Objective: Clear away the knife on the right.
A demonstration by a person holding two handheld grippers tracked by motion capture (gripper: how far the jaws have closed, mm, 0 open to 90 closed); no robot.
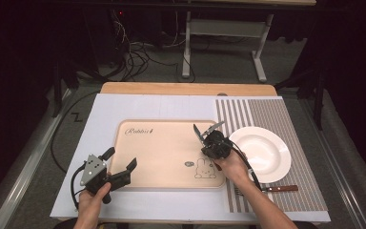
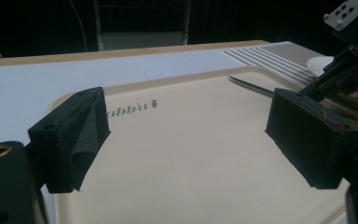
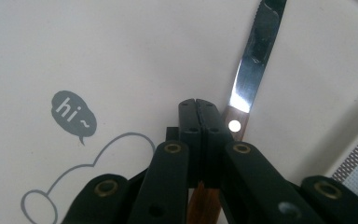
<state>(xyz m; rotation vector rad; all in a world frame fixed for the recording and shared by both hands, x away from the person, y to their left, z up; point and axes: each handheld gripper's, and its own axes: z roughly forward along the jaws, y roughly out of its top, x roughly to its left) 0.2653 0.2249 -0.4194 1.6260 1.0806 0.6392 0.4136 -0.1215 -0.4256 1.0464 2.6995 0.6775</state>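
Observation:
A beige tray with a rabbit drawing lies in the middle of the white table cover. My right gripper hovers over the tray's right part, shut on a wooden-handled knife. The blade sticks out past the closed jaws and points up-left over the tray. My left gripper rests at the tray's front left corner. Its jaws stand wide open with nothing between them. In the left gripper view the knife blade hangs just above the tray, held by the right gripper.
A white plate sits on a striped placemat right of the tray. Another wooden-handled utensil lies on the mat in front of the plate. Beyond the table are cables and a desk frame on the floor.

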